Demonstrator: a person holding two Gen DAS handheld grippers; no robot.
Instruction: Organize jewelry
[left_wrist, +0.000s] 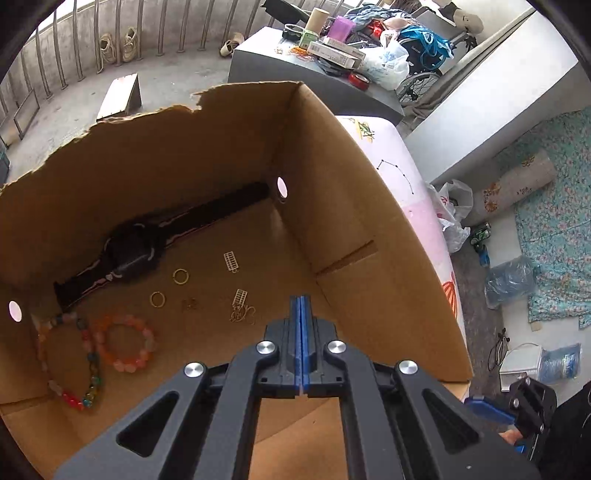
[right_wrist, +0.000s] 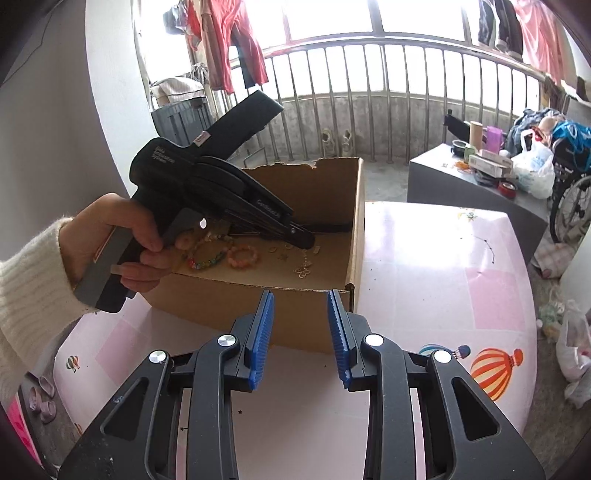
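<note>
Jewelry lies inside the cardboard box.

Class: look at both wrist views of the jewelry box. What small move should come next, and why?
Probably draw the shut, empty left hand-held gripper out of the brown cardboard box: the black watch, gold rings and bead bracelets already lie inside.

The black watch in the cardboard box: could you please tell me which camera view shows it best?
The left wrist view: the watch lies in full sight along the box's back wall, strap stretched out. In the right wrist view the left tool hides most of it; only a bit of strap shows.
</note>
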